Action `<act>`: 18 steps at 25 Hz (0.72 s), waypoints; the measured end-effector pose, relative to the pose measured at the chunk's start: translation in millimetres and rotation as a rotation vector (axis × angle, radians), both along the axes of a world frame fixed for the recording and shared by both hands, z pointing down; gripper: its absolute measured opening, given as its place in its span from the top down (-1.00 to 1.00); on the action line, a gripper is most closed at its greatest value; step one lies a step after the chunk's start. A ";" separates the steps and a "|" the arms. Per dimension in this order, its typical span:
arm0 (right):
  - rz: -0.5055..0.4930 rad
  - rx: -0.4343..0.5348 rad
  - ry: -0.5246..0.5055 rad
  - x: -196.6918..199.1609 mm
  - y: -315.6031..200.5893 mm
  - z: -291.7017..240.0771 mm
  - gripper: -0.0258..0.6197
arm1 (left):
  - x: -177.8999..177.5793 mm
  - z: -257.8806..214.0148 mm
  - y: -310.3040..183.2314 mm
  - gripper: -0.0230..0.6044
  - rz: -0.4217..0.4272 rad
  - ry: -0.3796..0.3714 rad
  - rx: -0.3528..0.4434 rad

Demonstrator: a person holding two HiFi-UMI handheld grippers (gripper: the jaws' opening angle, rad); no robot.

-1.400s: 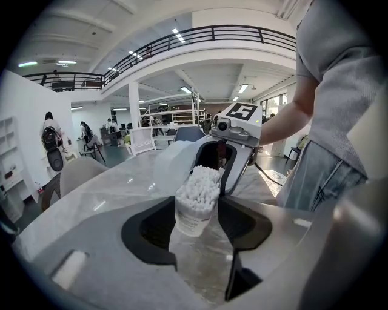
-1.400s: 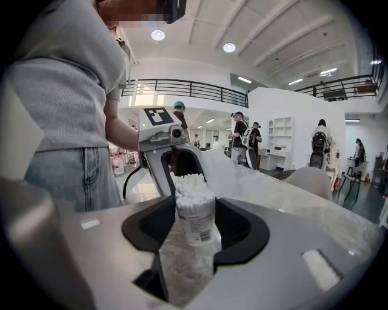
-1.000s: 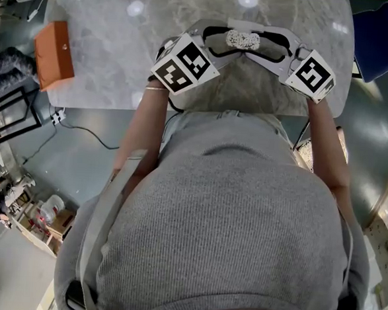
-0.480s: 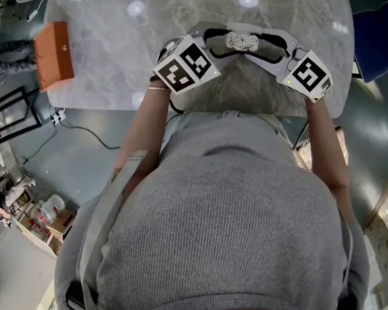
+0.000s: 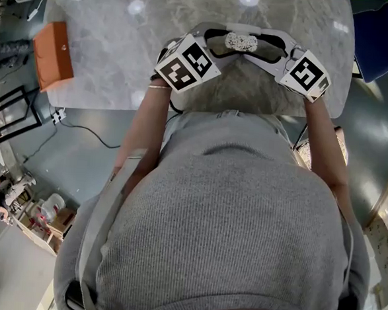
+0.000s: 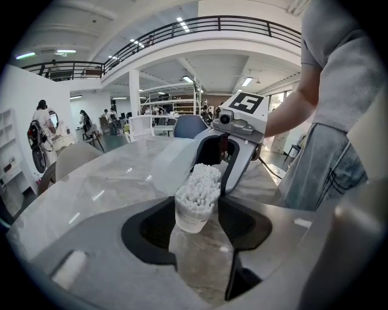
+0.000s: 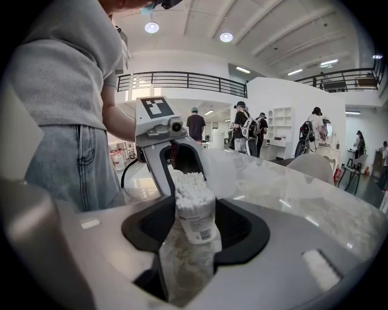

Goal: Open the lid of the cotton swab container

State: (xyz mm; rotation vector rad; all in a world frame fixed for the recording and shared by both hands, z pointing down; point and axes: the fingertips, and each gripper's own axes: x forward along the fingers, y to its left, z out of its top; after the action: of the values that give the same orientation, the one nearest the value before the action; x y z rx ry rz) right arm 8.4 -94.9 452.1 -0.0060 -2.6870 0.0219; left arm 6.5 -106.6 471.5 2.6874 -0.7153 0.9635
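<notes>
The left claw (image 6: 196,219) and the right claw (image 7: 195,223) meet from opposite sides, both closed on the clear plastic tub of white cotton swabs (image 5: 241,42), which sits tilted over the grey marble bench (image 5: 114,59).

Counts: 1 cotton swab container (image 5: 242,42), packed with swabs, far too many to count. 2 grippers: left gripper (image 6: 195,213) and right gripper (image 7: 197,215). 2 marker cubes (image 5: 187,63) (image 5: 307,74), one per gripper. 1 marble table (image 5: 108,59), with 1 orange-brown box (image 5: 53,54) on it. 1 black cable (image 5: 83,131) on the floor. 1 person (image 5: 228,239) in a grey top working the grippers. At least 5 bystanders (image 7: 242,126) in the right gripper view's background, others too small to count.
</notes>
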 end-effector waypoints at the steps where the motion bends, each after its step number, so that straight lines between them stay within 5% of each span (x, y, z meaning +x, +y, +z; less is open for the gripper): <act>1: 0.000 -0.001 0.002 0.2 -0.3 0.6 0.29 | -0.2 0.5 -0.2 0.22 -0.001 -0.003 -0.003; 18: 0.003 -0.025 0.022 -0.3 -1.3 10.2 0.29 | -0.3 11.0 -0.3 0.22 0.006 -0.005 -0.033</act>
State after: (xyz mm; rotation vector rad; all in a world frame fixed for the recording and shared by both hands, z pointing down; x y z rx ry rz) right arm 8.1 -96.2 462.3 -0.0095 -2.6647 0.0559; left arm 6.2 -107.0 482.6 2.6615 -0.6869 0.9744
